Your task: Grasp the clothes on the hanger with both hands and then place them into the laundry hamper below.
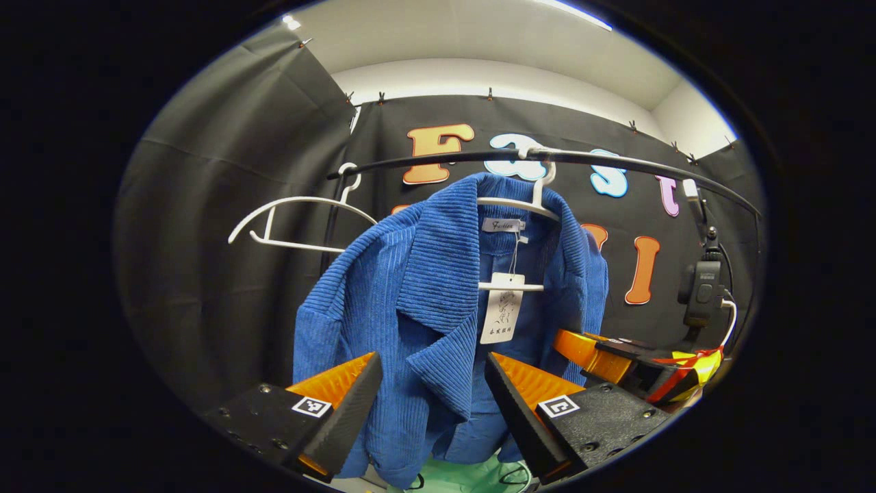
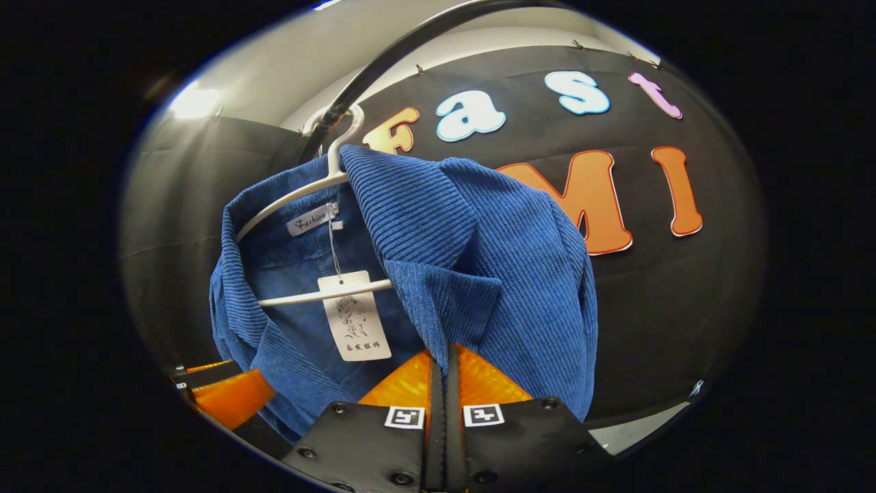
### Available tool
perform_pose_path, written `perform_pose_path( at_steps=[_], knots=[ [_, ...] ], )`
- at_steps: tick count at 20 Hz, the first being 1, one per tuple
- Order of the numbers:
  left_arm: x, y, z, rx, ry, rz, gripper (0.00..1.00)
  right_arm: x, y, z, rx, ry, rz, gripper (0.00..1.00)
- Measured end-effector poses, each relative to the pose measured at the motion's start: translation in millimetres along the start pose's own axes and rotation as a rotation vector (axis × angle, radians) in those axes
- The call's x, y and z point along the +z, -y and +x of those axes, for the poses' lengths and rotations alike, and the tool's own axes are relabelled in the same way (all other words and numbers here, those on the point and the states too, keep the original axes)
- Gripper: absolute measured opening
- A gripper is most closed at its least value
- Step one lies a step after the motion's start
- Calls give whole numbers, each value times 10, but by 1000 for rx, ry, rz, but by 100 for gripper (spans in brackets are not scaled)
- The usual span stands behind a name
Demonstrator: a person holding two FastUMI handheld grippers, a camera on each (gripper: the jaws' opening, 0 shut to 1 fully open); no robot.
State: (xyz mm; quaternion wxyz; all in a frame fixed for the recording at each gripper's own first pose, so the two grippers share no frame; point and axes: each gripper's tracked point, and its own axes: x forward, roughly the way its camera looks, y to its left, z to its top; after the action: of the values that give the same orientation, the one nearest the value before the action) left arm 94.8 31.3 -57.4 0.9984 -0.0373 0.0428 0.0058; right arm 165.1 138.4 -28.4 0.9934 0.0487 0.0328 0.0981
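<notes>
A blue corduroy jacket (image 1: 417,287) hangs on a white hanger (image 1: 520,204) from a black rail (image 1: 479,157), with a paper tag on its inner bar. My left gripper (image 1: 432,359) is open, and the jacket's left lapel hangs between its orange fingers without being pressed. My right gripper (image 2: 445,356) is shut on the jacket (image 2: 506,274) at its front edge below the other lapel. The right gripper (image 1: 592,352) also shows from the left gripper view, at the jacket's right side. A strip of the pale green hamper (image 1: 472,478) shows under the hem.
An empty white hanger (image 1: 294,219) hangs on the rail left of the jacket. A black camera device (image 1: 699,291) on a stand sits at the rail's right end. The left gripper (image 2: 229,396) shows at the lower left of the right gripper view.
</notes>
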Motion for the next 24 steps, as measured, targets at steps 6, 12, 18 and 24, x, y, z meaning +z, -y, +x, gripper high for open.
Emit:
perform_pose_path(
  at_steps=[6, 12, 18, 24],
  knots=[
    [-88, -5, 323, 28, -15, -5, 92, 56, 26, -41, 34, 17, 21, 8],
    [-86, -33, 448, 21, -15, -41, 66, 146, 63, -56, 115, 20, 46, 8],
    [-75, -125, 383, 33, -66, -51, 10, 272, 140, -55, 183, 15, 146, 7],
    [75, -29, 177, -67, -142, -116, 3, 511, 357, -129, 273, 3, 322, 7]
  ],
)
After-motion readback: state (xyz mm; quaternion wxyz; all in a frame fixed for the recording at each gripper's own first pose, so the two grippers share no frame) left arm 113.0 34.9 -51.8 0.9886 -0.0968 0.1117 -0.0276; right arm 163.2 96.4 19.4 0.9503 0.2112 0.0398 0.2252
